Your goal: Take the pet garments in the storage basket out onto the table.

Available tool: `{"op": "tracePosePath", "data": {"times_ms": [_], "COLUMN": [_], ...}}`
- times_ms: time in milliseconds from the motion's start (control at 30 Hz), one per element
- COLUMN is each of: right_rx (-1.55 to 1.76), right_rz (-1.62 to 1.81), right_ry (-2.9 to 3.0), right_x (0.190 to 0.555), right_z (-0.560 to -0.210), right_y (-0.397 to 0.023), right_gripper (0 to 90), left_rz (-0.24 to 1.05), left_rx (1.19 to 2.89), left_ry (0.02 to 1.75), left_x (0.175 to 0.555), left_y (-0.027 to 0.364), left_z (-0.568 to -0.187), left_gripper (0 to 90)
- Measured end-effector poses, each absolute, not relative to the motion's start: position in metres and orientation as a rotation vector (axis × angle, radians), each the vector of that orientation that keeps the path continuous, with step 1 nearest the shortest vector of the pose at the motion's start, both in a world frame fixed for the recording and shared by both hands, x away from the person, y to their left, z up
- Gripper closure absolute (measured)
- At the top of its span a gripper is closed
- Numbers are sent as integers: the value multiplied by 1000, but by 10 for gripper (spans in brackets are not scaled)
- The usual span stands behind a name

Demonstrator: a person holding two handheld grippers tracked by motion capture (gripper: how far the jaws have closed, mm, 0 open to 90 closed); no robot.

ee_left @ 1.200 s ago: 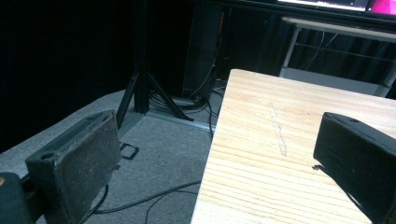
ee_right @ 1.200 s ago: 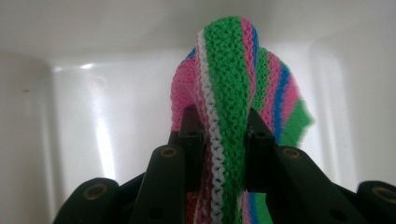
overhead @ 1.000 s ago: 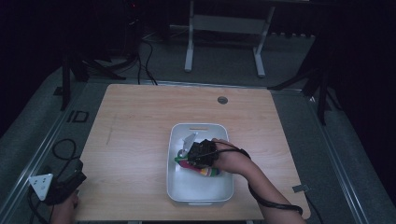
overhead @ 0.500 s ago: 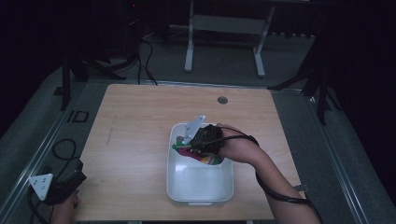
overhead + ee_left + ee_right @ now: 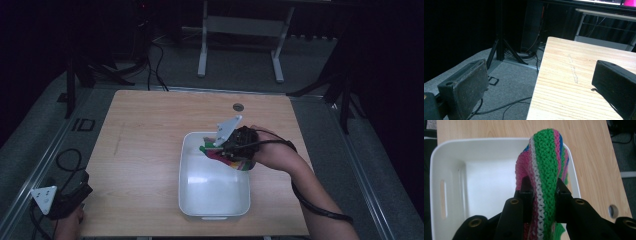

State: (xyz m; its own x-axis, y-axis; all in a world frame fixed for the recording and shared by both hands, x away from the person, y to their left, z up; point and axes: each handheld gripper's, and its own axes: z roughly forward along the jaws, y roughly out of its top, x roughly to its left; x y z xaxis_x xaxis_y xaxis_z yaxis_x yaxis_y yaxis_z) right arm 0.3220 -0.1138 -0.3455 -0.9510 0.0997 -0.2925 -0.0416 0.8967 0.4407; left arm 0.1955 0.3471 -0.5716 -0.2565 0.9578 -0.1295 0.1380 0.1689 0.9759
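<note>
A knitted cloth (image 5: 545, 172) striped green, pink, white and blue hangs squeezed between the black jaws of my right gripper (image 5: 543, 185), which is shut on it. In the high view the right gripper (image 5: 227, 150) holds the knitted cloth (image 5: 235, 163) above the far right part of a white plastic bin (image 5: 186, 170) on the wooden table (image 5: 140, 150). The white bin (image 5: 451, 170) lies below the cloth. My left gripper (image 5: 75, 196) rests at the table's near left corner. Its jaws stand wide apart, and its fingers (image 5: 469, 85) have nothing between them.
A round grommet hole (image 5: 238, 107) sits near the table's far edge. Grey carpet, cables (image 5: 65, 155) and stand legs (image 5: 499, 50) surround the table. The table's left edge (image 5: 536, 85) runs just beside the left gripper.
My right gripper has risen out of the bin with the striped cloth and shifted toward the bin's far right. The left gripper has stayed where it was.
</note>
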Motion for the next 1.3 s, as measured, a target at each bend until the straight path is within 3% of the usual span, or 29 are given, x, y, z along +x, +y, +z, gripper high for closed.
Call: {"op": "tracePosePath", "data": {"times_ms": [833,1300], "right_rx": [346,448], "right_rz": [596,586], "right_ry": [2692,2724], "right_x": [334,366], "right_z": [-347,-425], "right_y": [-240,-250], "right_gripper": [741,738], "left_rz": [1201,1198], "left_rx": [1087,1085], "left_ry": [1580,1581], "left_x": [196,196], "left_y": [346,346], "left_z": [-572,-572], "left_gripper": [12,12]}}
